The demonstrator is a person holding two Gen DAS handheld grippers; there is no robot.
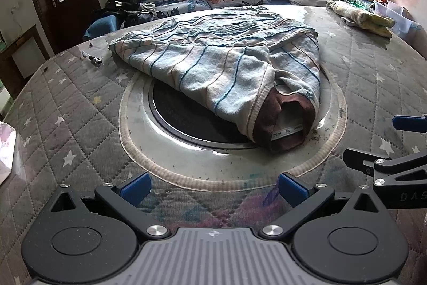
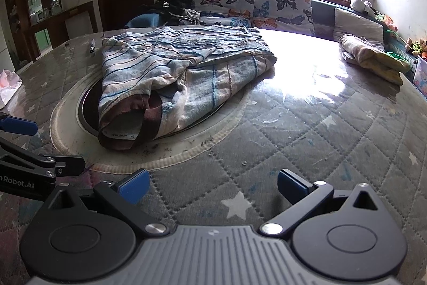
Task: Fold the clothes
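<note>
Both tools sit low over the quilted table cover [image 1: 66, 108], fingers spread wide and holding nothing: my left gripper [image 1: 212, 187] and right gripper [image 2: 213, 184] side by side. The striped garment [image 1: 213, 50] lies bunched ahead of both, its brown collar [image 1: 283, 122] nearest, ahead and right of the left fingers, ahead and left of the right. I'd judge it best to pinch single layers at two hem corners and pull it flat before folding.

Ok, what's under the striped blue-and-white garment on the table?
The striped blue-and-white garment lies partly over a round dark inset in the quilted grey table cover. Only the inset's near-left arc shows; whatever lies beneath the rest is covered.
</note>
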